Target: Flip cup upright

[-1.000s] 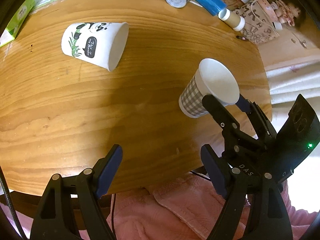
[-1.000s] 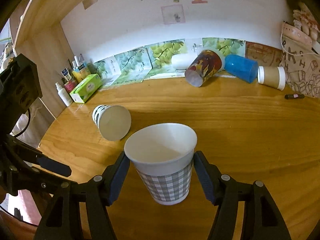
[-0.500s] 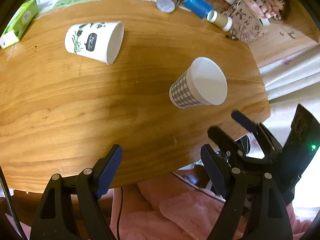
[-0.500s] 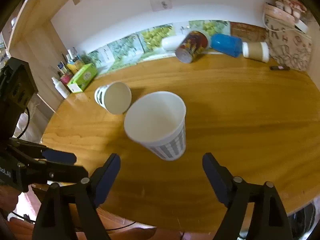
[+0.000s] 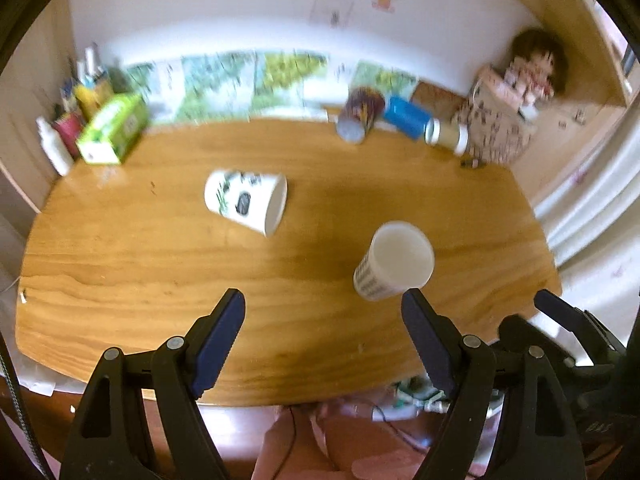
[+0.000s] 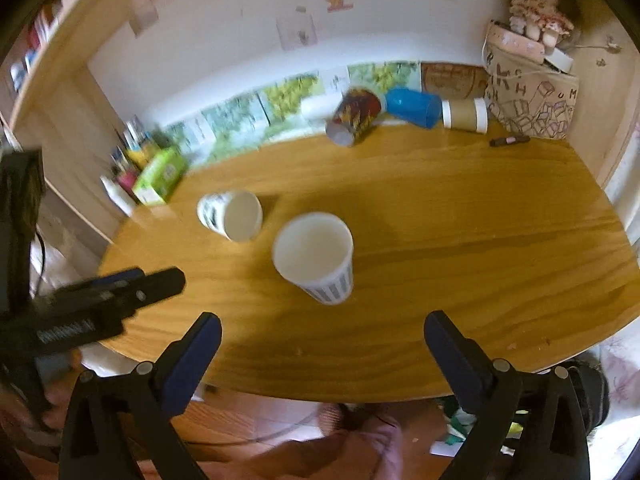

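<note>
Two paper cups: checked cup [image 6: 314, 258] upright mid-frame, panda cup [image 5: 246, 202] lying sideways, light and crushable; pinch its wall gently. Both grippers' fingers [image 6: 200, 344] spread, empty.

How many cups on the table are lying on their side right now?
4, maybe more hidden. The panda cup lies mid-table; the patterned cup, blue cup and brown cup lie along the back wall. The checked cup stands upright.

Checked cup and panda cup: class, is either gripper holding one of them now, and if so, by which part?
Nothing is held. The left gripper and right gripper are both open, short of the upright checked cup; the panda cup lies untouched.
</note>
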`<state>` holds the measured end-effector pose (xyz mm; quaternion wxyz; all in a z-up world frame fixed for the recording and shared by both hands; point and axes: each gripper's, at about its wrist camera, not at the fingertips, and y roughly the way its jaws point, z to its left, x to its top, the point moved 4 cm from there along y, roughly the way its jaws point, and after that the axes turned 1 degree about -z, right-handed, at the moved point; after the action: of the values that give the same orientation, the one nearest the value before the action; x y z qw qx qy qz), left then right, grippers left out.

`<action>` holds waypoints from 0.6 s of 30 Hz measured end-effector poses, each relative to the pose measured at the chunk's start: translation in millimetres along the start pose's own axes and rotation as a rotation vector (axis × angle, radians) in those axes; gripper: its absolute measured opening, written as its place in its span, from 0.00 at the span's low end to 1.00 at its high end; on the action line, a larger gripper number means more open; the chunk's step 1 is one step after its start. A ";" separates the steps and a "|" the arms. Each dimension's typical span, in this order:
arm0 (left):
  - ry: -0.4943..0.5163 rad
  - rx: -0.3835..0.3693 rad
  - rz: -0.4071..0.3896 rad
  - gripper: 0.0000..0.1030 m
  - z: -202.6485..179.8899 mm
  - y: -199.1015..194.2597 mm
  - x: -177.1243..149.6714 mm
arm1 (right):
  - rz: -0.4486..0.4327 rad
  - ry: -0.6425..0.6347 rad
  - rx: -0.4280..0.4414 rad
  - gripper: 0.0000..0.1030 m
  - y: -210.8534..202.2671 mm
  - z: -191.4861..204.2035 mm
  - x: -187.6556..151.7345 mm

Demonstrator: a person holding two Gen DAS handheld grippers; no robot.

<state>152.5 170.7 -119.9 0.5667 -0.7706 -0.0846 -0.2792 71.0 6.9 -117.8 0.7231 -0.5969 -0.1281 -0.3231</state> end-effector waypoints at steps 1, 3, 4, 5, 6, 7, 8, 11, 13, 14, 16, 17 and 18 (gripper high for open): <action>-0.010 0.005 -0.034 0.81 -3.2 -7.8 3.3 | -0.026 0.007 0.007 0.99 -7.8 1.0 6.5; -0.021 0.022 -0.095 0.81 -7.7 -21.1 8.6 | -0.068 0.014 0.014 0.99 -21.0 0.1 15.8; -0.027 0.034 -0.122 0.81 -9.7 -27.8 10.0 | -0.088 0.019 0.019 0.99 -27.0 -0.6 20.3; -0.035 0.043 -0.144 0.82 -12.7 -33.1 12.2 | -0.112 0.031 0.034 0.99 -34.9 -2.2 25.7; -0.046 0.045 -0.163 0.83 -15.2 -38.5 13.9 | -0.124 0.039 0.045 0.99 -40.0 -3.7 29.6; -0.068 0.041 -0.184 0.83 -18.6 -46.0 15.7 | -0.136 0.044 0.057 0.99 -45.0 -5.2 33.4; -0.084 0.035 -0.199 0.84 -21.0 -51.5 16.5 | -0.156 0.049 0.069 0.99 -52.2 -7.5 37.0; -0.093 0.058 -0.276 0.85 -32.2 -71.4 17.2 | -0.202 0.052 0.070 0.99 -66.1 -12.5 39.3; -0.062 0.112 -0.330 0.88 -41.4 -83.4 16.6 | -0.226 0.039 0.061 0.99 -72.8 -14.4 38.6; -0.056 0.126 -0.350 0.90 -44.6 -87.8 15.6 | -0.238 0.028 0.062 0.99 -77.7 -15.4 38.0; -0.051 0.158 -0.388 0.94 -50.8 -95.8 13.8 | -0.255 0.014 0.067 0.99 -84.3 -16.1 36.9; -0.046 0.172 -0.402 0.96 -53.0 -98.6 13.0 | -0.268 0.003 0.065 0.99 -88.6 -16.8 37.2; -0.038 0.191 -0.415 0.97 -55.9 -101.3 12.5 | -0.280 -0.010 0.059 0.99 -91.9 -16.9 37.4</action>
<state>98.9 151.7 -18.3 0.5658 -0.6845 -0.2780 -0.3662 39.0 -28.0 -29.0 0.6875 -0.5535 -0.2231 -0.4138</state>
